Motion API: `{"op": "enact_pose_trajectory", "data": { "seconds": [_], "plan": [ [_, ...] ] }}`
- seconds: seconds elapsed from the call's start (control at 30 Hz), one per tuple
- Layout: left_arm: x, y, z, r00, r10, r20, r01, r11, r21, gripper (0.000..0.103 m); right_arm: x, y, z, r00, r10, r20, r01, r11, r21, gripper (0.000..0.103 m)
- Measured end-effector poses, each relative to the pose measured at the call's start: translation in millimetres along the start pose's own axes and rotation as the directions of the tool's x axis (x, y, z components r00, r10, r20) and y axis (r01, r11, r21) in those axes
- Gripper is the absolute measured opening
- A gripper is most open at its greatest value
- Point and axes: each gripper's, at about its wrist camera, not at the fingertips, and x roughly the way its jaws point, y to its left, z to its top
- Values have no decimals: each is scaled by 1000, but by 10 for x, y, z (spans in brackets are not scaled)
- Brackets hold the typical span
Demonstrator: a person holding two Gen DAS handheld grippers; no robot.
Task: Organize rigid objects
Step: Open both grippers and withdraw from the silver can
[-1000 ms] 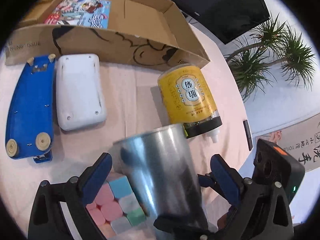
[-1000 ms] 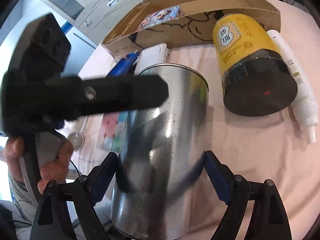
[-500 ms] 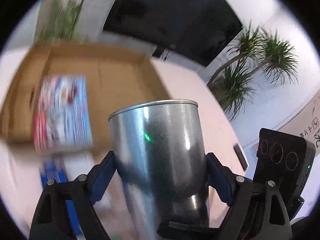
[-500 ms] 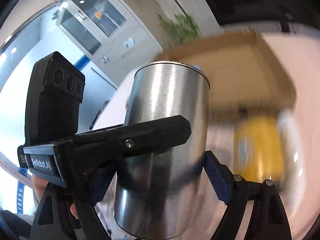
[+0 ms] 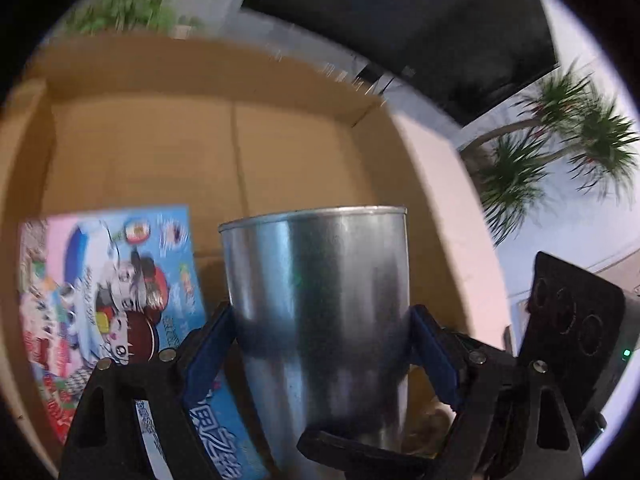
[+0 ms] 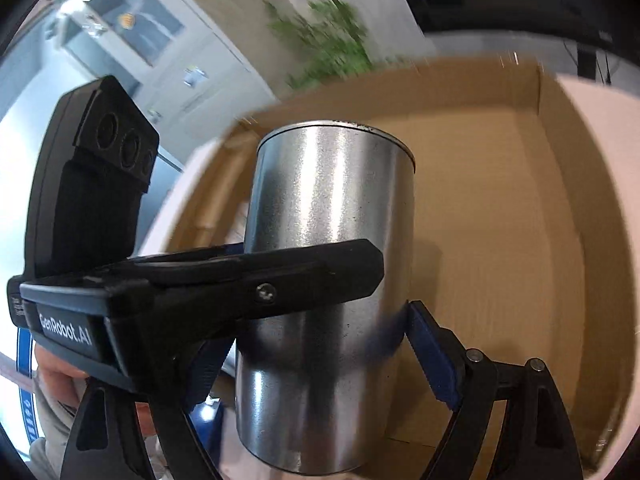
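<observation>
A shiny metal can (image 5: pixel 320 312) stands upright between the blue pads of my left gripper (image 5: pixel 320 344), which is shut on it. My right gripper (image 6: pixel 320 344) is shut on the same can (image 6: pixel 328 240) from another side, and the left gripper's black finger (image 6: pixel 280 280) crosses in front of it. The can hangs over the open cardboard box (image 5: pixel 140 160), whose floor (image 6: pixel 500 240) shows behind it. A colourful printed booklet (image 5: pixel 112 288) lies flat in the box to the left of the can.
The box walls (image 6: pixel 560 100) rise around the can. Pink table surface (image 5: pixel 440 184) lies right of the box. A dark monitor (image 5: pixel 400 20) and potted plants (image 5: pixel 560 140) stand behind. A hand (image 6: pixel 56 368) holds the left gripper.
Both grippers have lifted the can off the table and carried it forward over the box. The yellow jar, blue and white objects and cube have left the view.
</observation>
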Motion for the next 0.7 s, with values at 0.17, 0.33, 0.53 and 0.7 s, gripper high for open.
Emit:
{"op": "enact_pose_trajectory", "data": {
  "seconds": [0.17,0.33,0.53,0.7],
  "plan": [
    [-14,81,-54,1000,9,-13,-10,998,-59,87,214,-122,-19,997,33,-74,-27,996,84,85],
    [-491,43,-156,991,118,66,-115,992,-46,87,239,-65,-130,992,-15,-125,25,997,78,88],
    [-1228,-210,-780,969,114,221,-118,993,2,87,-559,37,-478,1000,-1,4,1,999,34,93],
    [-1256,-377,-1468,971,87,222,-91,996,11,87,-1392,-121,-1104,988,-99,118,98,995,18,97]
  ]
}}
